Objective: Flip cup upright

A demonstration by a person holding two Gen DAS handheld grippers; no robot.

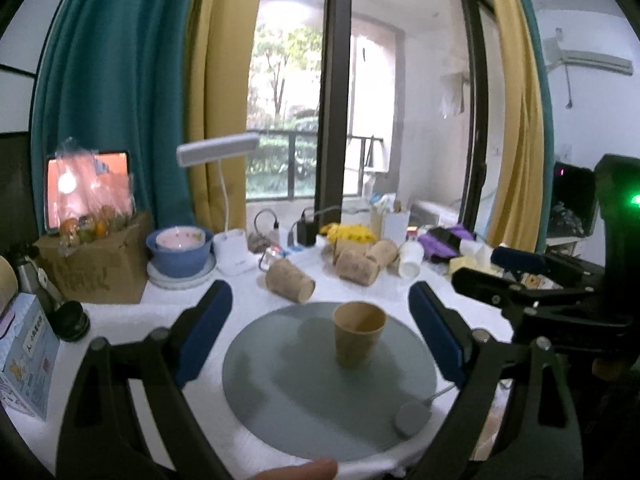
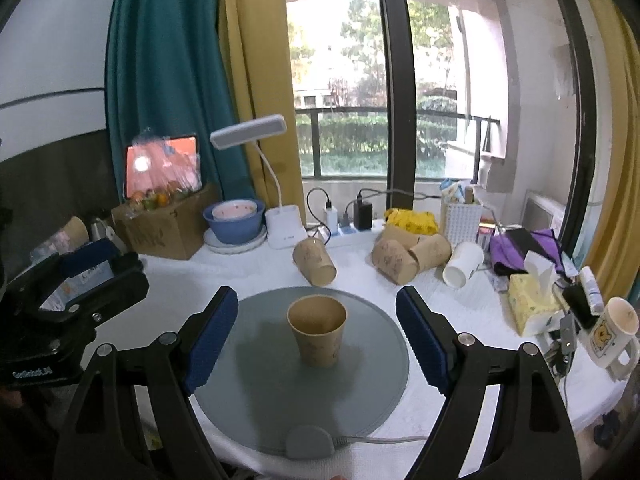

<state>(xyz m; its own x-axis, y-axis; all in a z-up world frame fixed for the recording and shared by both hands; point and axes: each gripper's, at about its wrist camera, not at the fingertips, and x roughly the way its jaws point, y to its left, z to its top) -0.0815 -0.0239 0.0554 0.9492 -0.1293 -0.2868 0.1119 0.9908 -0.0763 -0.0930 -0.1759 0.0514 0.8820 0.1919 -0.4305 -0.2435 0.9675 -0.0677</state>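
A brown paper cup [image 1: 359, 333] stands upright, mouth up, on a round grey mat [image 1: 280, 392]; it also shows in the right wrist view [image 2: 317, 330] on the same mat [image 2: 260, 392]. My left gripper [image 1: 320, 332] is open and empty, its blue pads either side of the cup and short of it. My right gripper [image 2: 316, 336] is open and empty too, the cup between and beyond its pads. The right gripper also shows at the right of the left wrist view [image 1: 520, 272], and the left gripper at the left of the right wrist view [image 2: 80, 276].
Several brown cups lie on their sides behind the mat [image 2: 314, 260] [image 2: 408, 258], with a white cup [image 2: 462, 264]. A blue bowl [image 2: 234, 220], desk lamp [image 2: 282, 220], cardboard box [image 2: 168, 228], tissue pack [image 2: 532, 304] and mug [image 2: 614, 332] crowd the white table.
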